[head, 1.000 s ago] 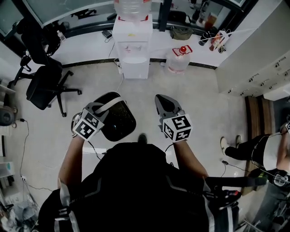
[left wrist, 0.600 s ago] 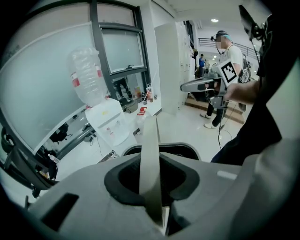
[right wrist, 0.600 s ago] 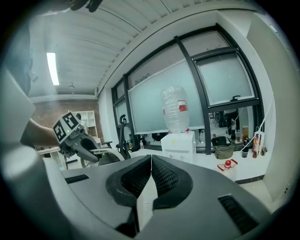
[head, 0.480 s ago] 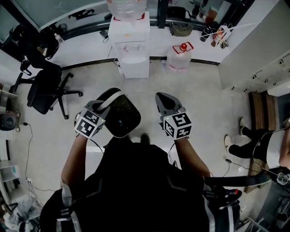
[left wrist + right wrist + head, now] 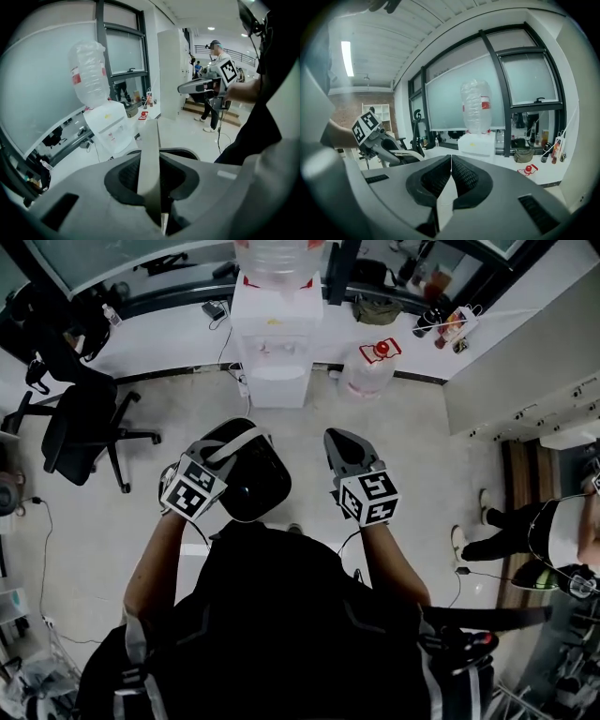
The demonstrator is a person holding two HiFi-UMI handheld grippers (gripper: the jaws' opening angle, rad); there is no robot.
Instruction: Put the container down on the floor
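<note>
A black round container hangs above the floor by its pale strap handle. My left gripper is shut on that handle. In the left gripper view the handle runs upright between the jaws, with the container's dark rim just beyond. My right gripper is held beside the container at the same height, a hand's width to its right. Its fingertips meet with nothing between them. The right gripper view also catches the left gripper off to the left.
A white water dispenser with a bottle on top stands against the far wall. A water jug sits on the floor beside it. A black office chair is at left, white cabinets at right, and a person stands at far right.
Both grippers and the hanging container have shifted a little across the floor. The chair now sits further left in the head view. The grip on the handle is unchanged.
</note>
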